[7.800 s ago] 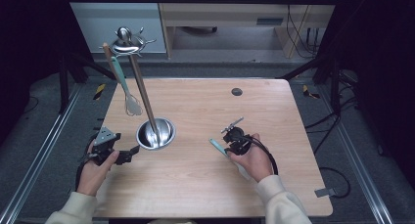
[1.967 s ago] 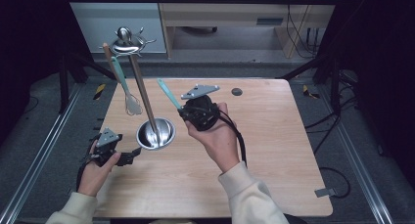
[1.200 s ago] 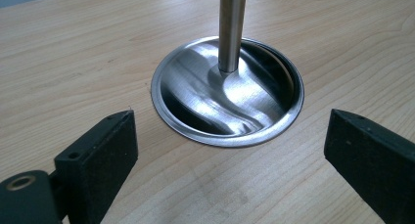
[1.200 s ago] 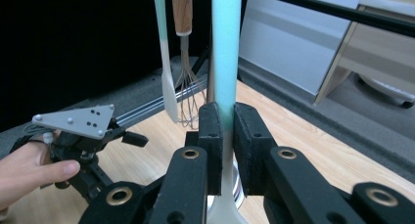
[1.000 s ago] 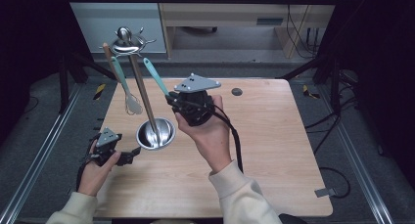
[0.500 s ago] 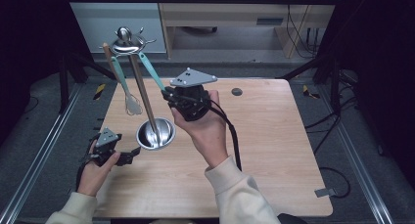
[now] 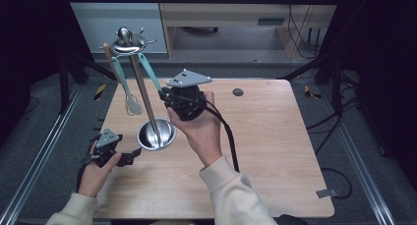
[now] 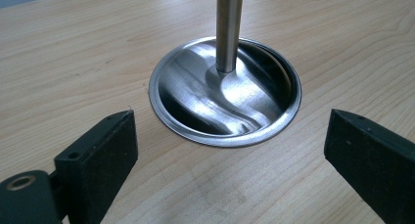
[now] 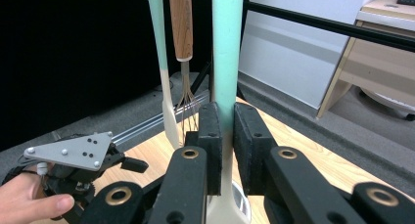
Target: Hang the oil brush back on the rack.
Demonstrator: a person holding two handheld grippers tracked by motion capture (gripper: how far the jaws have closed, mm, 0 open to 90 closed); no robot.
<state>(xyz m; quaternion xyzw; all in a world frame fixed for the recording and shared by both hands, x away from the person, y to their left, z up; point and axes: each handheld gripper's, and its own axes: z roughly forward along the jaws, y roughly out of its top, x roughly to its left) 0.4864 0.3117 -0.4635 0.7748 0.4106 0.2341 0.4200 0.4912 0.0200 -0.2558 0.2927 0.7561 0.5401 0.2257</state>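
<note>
the right gripper is clenching a mint-green utensil by its handle, and the black pads are pressing on both sides of it in the right gripper view. the utensil is standing nearly upright just beside the steel pole of the utensil stand, with its top end reaching toward the hooks at the head of the stand. its lower working end is hiding behind the jaws, so i cannot tell what kind of tool it is.

in my judgement this utensil is light and stiff, with a smooth, perhaps silicone-coated handle, so it is maybe sliding or turning a little between the pads if the hold is too loose. holding it low on the handle, as now, is leaving the top free for the hook, but the long free part is making it swing easily.

on the far side of the stand a second mint utensil and a whisk with a wooden handle are hanging. the left gripper is resting on the table near the stand's round base, with its jaws standing wide apart and nothing between them.
</note>
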